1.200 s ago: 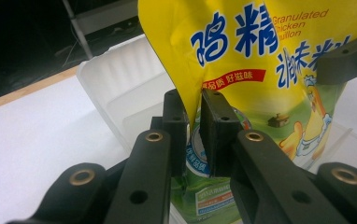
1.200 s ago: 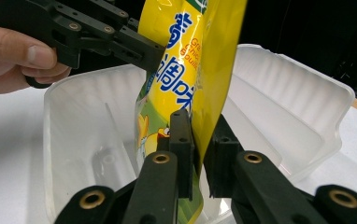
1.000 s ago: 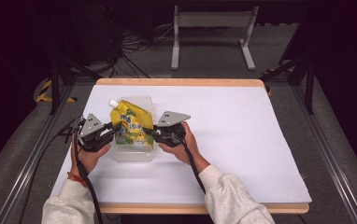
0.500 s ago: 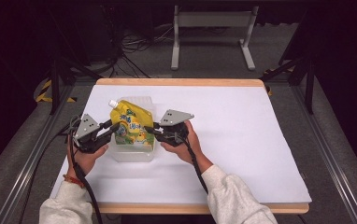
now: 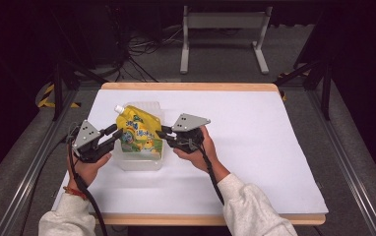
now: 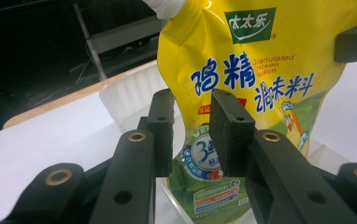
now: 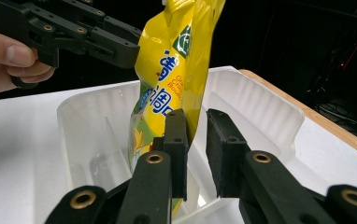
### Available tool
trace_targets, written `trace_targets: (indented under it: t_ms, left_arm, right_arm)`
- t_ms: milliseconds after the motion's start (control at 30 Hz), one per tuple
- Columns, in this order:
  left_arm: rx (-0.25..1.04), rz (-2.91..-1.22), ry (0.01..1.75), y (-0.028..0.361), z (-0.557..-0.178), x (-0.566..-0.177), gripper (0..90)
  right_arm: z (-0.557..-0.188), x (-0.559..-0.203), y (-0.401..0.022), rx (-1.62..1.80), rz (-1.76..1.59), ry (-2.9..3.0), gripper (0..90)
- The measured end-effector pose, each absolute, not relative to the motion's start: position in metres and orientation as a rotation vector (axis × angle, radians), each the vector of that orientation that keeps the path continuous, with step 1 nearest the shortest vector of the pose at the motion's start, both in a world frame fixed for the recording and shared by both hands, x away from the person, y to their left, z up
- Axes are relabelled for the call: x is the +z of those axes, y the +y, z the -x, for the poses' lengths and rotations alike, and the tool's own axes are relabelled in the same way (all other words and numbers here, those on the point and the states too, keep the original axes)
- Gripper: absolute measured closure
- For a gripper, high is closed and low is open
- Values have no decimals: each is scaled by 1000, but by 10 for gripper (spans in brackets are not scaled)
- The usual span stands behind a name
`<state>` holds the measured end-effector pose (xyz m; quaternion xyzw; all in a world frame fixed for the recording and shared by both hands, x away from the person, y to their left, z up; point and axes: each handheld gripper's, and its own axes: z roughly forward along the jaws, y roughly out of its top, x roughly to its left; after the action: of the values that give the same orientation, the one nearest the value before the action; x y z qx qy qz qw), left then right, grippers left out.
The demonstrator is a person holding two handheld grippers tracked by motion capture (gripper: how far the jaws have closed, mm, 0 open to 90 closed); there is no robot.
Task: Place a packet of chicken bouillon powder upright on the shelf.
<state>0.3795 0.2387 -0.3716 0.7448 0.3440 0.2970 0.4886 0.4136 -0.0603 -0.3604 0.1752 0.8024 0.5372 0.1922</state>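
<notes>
1. Yellow seasoning pouch [image 5: 138, 135] stands upright in the clear plastic tray [image 5: 141, 162] on the white surface [image 5: 255, 147], spout cap [image 5: 119, 108] tilted up toward the far left.
2. Left tool [image 5: 113, 136] is at the pouch's left edge. In the left gripper view its jaws have just been opening; the pouch edge [image 6: 186, 140] sits in the gap, and the pads look clear of it. Read: narrow, loose, not gripping.
3. Right tool [image 5: 162, 135] is at the right edge. In the right gripper view the pouch edge [image 7: 190, 116] runs between narrow jaws; contact on the left pad looks likely, the right pad shows a gap. I can't tell whether it truly clamps.
4. Likely step: letting the pouch settle into the tray.
5. To do it well: confirm the base sits flat on the tray floor before the second tool lets go.
6. Release one side at a time, then back out sideways and level so the pads don't drag the film.
7. Risk: it's tall and soft, so it may flop toward the spout side. Lean it on the tray wall [image 7: 256, 112].
</notes>
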Motion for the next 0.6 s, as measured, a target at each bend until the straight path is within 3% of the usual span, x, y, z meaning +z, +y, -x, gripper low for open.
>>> trace_targets:
  t_ms: [400, 600]
  left_arm:
    - [724, -1802, 794, 233, -369, -366, 669]
    - [746, -1807, 796, 228, -365, -365, 580]
  right_arm:
    - [-408, -353, -65, 1456, -457, 2244, 793]
    - [-406, -350, -70, 1422, -451, 2249, 786]
